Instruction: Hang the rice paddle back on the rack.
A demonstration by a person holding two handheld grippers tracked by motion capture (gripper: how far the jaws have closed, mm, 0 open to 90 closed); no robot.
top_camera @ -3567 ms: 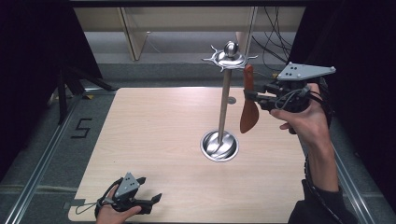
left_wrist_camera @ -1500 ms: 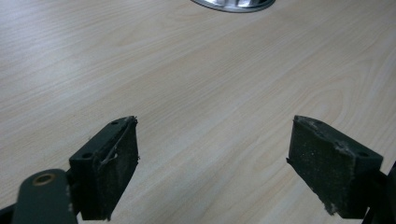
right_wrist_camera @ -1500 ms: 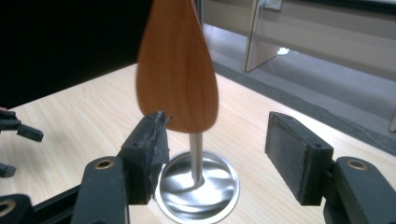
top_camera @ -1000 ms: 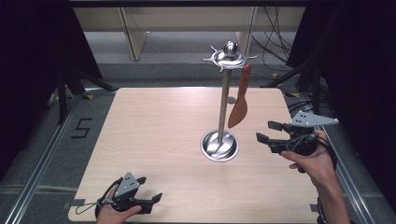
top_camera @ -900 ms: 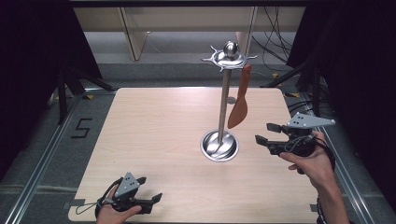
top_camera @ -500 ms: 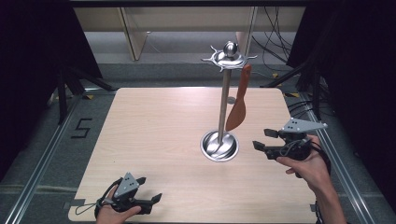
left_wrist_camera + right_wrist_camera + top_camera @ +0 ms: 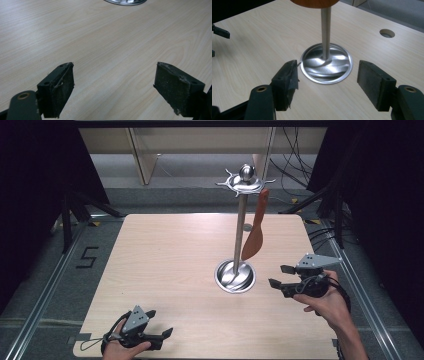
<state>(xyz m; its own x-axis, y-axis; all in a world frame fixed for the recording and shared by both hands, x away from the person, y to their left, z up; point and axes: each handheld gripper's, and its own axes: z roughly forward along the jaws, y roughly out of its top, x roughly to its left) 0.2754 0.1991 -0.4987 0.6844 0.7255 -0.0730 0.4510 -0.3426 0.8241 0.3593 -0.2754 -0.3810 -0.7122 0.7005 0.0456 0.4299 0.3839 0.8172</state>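
Brown wooden spatula [image 7: 254,236]: hung blade-down from a hook of the steel stand [image 7: 239,235], which is set upright right of the bench's centre.

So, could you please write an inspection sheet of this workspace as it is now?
Surface: wooden table, bare, one round hole.
Job's things: orange spatula hangs on the metal stand, untouched.
Clutter: nothing seen.
Grippers: right gripper open, beside the stand's base; left gripper open at the near table edge; nothing between the jaws.
Cables: black bundle on the floor behind.
Surroundings: dark curtains, floor mark "5".
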